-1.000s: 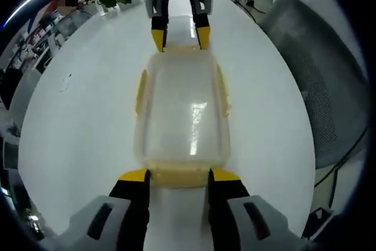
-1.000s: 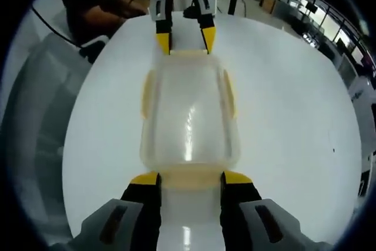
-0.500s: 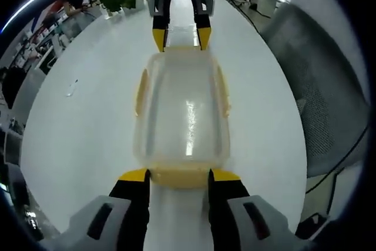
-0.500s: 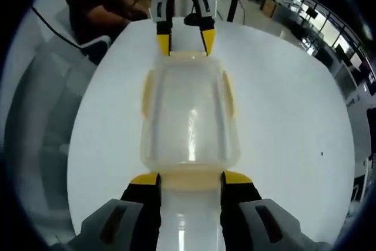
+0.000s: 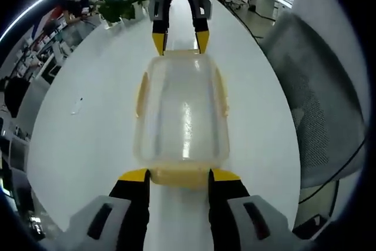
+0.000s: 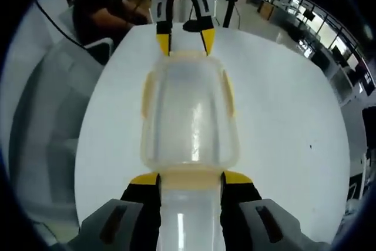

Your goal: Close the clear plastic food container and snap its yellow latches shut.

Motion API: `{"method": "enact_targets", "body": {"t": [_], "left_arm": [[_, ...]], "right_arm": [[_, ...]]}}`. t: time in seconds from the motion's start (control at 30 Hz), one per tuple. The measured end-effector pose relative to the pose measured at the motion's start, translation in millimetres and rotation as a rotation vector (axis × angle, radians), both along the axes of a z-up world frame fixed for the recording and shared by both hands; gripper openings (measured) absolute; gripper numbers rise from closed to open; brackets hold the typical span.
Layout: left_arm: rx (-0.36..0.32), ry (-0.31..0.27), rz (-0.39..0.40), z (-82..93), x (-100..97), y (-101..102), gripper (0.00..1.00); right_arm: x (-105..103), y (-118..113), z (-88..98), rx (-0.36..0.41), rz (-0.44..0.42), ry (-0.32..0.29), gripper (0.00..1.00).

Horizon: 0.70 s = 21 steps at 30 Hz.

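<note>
The clear rectangular plastic food container (image 5: pixel 182 110) (image 6: pixel 189 113) lies with its lid on, on the round white table (image 5: pixel 88 121) (image 6: pixel 282 121), held end to end between the two grippers. Yellow latches run along both long sides of the container (image 5: pixel 141 93) (image 6: pixel 147 93), lying flat against its walls. At the container's near end in the left gripper view, the left gripper (image 5: pixel 178 175) has its yellow-tipped black jaws set narrowly apart, one on each side of the yellow end latch (image 5: pixel 179 176), touching it; whether they squeeze it is not clear. The right gripper (image 6: pixel 190 178) stands the same way at the opposite end, its jaws flanking that end's yellow latch (image 6: pixel 191 177). Each gripper also appears at the far end of the container in the other's view (image 5: pixel 178 38) (image 6: pixel 183 40). Beyond the container past the table edge are a grey mesh office chair (image 5: pixel 317 104), a potted green plant (image 5: pixel 120 1) and a seated person (image 6: pixel 108 10)
</note>
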<state>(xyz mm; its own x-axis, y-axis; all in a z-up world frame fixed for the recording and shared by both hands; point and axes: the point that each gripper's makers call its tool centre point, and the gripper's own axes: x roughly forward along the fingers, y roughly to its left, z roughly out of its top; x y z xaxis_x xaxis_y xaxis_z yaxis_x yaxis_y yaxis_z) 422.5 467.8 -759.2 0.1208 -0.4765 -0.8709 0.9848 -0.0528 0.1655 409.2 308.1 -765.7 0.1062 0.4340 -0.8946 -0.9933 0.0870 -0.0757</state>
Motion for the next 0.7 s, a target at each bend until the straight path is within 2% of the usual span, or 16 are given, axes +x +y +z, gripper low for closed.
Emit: {"method": "enact_targets", "body": {"t": [0.33, 0.7], "left_arm": [[-0.006, -0.001, -0.011, 8.0, -2.3, -20, 0.38], [-0.026, 0.012, -0.019, 9.0, -7.4, -54, 0.38]], "right_arm": [[-4, -19, 6.4, 0.011, -0.009, -0.006, 0.38], [-10, -52, 7.1, 0.002, -0.016, -0.006, 0.38]]}}
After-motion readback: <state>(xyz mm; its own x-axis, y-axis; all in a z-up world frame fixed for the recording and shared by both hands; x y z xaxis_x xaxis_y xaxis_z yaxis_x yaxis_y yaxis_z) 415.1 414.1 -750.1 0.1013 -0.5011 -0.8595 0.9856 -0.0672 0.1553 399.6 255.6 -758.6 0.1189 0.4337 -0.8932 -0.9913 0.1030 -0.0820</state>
